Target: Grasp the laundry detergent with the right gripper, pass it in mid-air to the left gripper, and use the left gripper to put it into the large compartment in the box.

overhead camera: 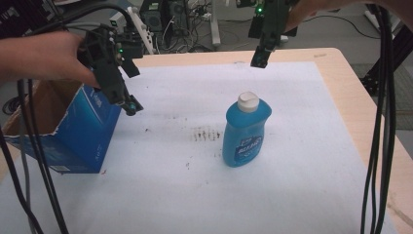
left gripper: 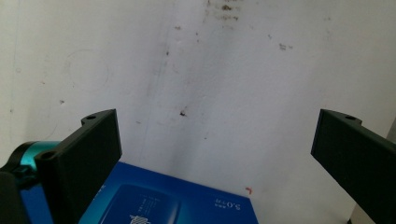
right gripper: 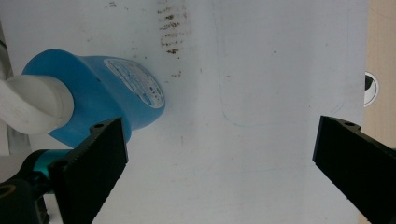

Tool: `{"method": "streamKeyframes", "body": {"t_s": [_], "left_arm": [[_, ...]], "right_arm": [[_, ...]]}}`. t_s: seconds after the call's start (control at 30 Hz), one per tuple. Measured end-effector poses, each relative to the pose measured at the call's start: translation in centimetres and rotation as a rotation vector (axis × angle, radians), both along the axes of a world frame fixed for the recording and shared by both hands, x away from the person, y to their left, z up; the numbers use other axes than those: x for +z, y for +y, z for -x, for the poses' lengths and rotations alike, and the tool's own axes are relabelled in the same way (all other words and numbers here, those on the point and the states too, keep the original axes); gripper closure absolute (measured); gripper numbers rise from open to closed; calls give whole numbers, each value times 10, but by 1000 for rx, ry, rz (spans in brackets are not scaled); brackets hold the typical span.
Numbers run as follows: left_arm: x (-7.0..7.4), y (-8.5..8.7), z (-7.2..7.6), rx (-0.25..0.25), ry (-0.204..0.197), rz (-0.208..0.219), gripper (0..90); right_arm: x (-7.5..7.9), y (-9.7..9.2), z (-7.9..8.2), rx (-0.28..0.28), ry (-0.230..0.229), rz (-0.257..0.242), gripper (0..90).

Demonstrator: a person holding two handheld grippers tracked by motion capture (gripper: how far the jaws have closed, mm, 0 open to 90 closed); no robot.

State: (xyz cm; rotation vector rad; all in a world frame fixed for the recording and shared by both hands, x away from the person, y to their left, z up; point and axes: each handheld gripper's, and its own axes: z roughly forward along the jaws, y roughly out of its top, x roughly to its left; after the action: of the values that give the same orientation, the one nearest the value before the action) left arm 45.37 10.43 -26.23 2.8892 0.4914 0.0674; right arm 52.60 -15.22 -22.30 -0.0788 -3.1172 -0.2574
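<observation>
The left gripper (overhead camera: 127, 103) hangs in the air, tilted forward and down from the person's left hand (overhead camera: 46, 57), its tips just above the near upper edge of the blue box (overhead camera: 83, 134); in the left gripper view its jaws stand spread wide with nothing between them, the box top just below them. The right gripper (overhead camera: 259, 59) is held high over the far edge of the white mat (overhead camera: 292, 170), pointing down, its jaws likewise wide apart and empty. The blue bottle (overhead camera: 245, 132) stands upright with its white cap (overhead camera: 248, 102) on, below and nearer the person than the right gripper, well apart from it; in the right gripper view it sits beside the left jaw. Bare mat lies on all sides of the bottle, between it and the box. Counted: 2 grippers, 1 bottle, 1 box, open at the top.
</observation>
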Motion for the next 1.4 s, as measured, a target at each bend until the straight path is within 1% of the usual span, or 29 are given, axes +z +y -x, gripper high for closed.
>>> {"method": "streamKeyframes", "body": {"t_s": [0.07,0.1,0.13,0.2,0.3,0.37,0.43,0.47,0.5,0.57,0.6,0.63,0.7,0.73,0.77,0.8,0.83,0.9,0.93,1.0,1.03,1.07,1.1,1.13,1.2,1.27,1.37,1.4], "left_arm": [[1,1,-1,28,-13,56,16],[1,1,-1,28,-13,56,17],[1,2,-1,54,-43,120,16],[-1,3,0,67,-58,143,16],[-6,2,1,85,-76,158,17],[-10,2,2,100,-79,183,16],[-12,1,3,105,-83,189,16],[-16,0,6,107,-105,208,16],[-17,0,6,108,-112,221,16],[-19,-1,10,122,-129,276,16],[-19,-1,11,121,-140,288,16],[-20,-2,13,126,-152,310,16],[-22,-4,15,124,-159,336,17],[-22,-4,15,124,-159,336,16],[-25,-6,18,131,-160,360,16],[-26,-7,19,133,-155,372,16],[-27,-8,20,138,-156,384,16],[-34,-12,23,160,-159,413,17],[-34,-12,23,160,-159,413,16],[-38,-14,26,176,-162,447,17],[-38,-14,26,176,-162,447,16],[-44,-16,30,191,-184,486,16],[-46,-16,31,186,-191,493,16],[-48,-18,33,191,-191,509,16],[-52,-22,37,190,-200,518,16],[-55,-25,41,198,-203,541,16],[-56,-25,42,196,-207,545,16],[-61,-25,46,211,-219,581,16]], "right_arm": [[0,-2,1,-6,1,5,25],[0,-2,1,-6,1,5,25],[0,-4,0,-16,-1,-3,25],[0,-5,0,-14,-3,-6,25],[-1,-6,-2,-16,-3,-7,25],[-1,-6,-1,-14,-2,-6,25],[-2,-5,0,-11,-2,-11,25],[-2,-5,0,-9,-3,-9,25],[-2,-5,0,-12,-2,-7,25],[-2,-6,0,-8,-4,-11,25],[-2,-7,1,-13,-4,-10,25],[-2,-7,0,-8,-6,-10,25],[-3,-9,1,-13,-6,-16,25],[-3,-9,1,-13,-6,-16,25],[-3,-10,0,-13,-5,-13,25],[-3,-11,1,-23,-5,-14,25],[-4,-11,0,-20,-6,-15,25],[-3,-12,1,-22,-7,-12,25],[-3,-12,1,-22,-7,-12,25],[-3,-12,1,-23,-9,-11,25],[-3,-12,1,-23,-9,-11,25],[-4,-12,1,-24,-9,-10,25],[-4,-12,1,-24,-9,-10,25],[-4,-12,1,-25,-8,-9,25],[-4,-13,1,-25,-8,-6,25],[-4,-13,0,-23,-10,-6,25],[-4,-13,1,-23,-10,-8,25],[-4,-13,1,-23,-10,-8,25]]}}
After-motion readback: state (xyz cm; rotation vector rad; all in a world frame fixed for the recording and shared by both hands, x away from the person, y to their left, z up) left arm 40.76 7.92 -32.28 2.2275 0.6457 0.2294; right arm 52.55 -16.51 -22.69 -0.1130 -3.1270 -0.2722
